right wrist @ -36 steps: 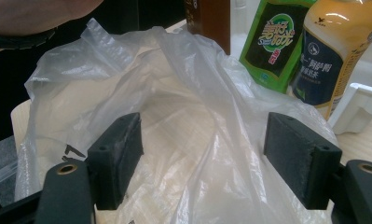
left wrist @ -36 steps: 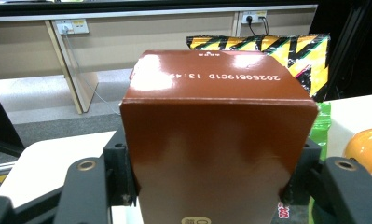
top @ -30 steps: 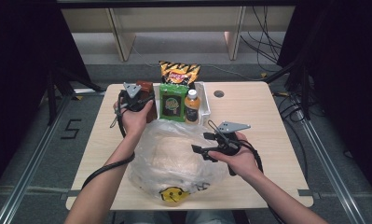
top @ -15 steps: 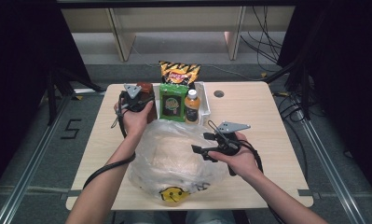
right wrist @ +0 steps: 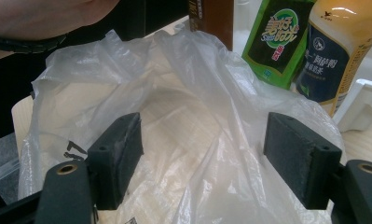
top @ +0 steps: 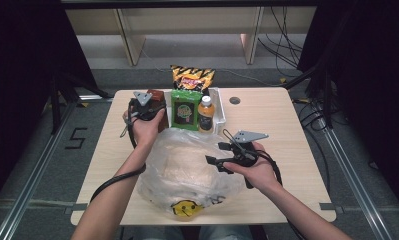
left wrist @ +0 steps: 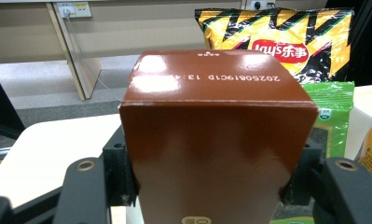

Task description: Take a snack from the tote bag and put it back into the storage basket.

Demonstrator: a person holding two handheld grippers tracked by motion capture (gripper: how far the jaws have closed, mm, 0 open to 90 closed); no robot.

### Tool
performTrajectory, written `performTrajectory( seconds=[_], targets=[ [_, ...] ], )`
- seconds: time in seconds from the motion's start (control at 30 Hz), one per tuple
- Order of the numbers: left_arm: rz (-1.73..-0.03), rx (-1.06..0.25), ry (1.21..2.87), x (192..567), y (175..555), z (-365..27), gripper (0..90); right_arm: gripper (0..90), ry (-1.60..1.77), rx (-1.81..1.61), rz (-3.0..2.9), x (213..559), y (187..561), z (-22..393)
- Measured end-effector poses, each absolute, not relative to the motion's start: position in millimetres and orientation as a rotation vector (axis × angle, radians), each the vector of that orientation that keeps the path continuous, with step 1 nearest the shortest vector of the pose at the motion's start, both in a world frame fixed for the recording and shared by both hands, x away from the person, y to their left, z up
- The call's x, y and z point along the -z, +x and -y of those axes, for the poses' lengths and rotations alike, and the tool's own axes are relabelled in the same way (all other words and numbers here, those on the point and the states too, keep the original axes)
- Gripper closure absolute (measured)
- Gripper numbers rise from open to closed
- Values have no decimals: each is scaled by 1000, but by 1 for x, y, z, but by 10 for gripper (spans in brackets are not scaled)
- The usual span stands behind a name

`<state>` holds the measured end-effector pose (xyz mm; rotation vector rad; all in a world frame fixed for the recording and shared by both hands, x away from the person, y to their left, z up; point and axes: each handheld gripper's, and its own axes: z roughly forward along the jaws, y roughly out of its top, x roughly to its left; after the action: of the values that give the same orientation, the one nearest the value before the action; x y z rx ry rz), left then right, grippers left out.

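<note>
Nothing has shifted since a second ago: the left hand-held gripper (top: 148, 102) stays clamped on the brown carton (left wrist: 216, 135) beside the white tray (top: 220, 107), while the right hand-held gripper (right wrist: 221, 158) hangs released at the plastic bag (top: 187, 170). Spreading the bag's mouth first should help.

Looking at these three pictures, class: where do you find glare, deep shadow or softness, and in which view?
Left gripper view: ceiling light glares off the top of the brown box, washing out part of its printed code. Right gripper view: the clear plastic bag looks soft and hazy. High view: the table is evenly lit, its surroundings near black.
</note>
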<state>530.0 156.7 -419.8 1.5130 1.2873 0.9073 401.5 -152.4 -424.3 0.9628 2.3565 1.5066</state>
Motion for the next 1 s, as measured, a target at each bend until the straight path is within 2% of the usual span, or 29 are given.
performTrajectory(
  seconds=[1.0],
  targets=[
    [-1299,-893,1541,425,533,-155,359,284,963,-1480,-2374,425,401,154]
  ],
)
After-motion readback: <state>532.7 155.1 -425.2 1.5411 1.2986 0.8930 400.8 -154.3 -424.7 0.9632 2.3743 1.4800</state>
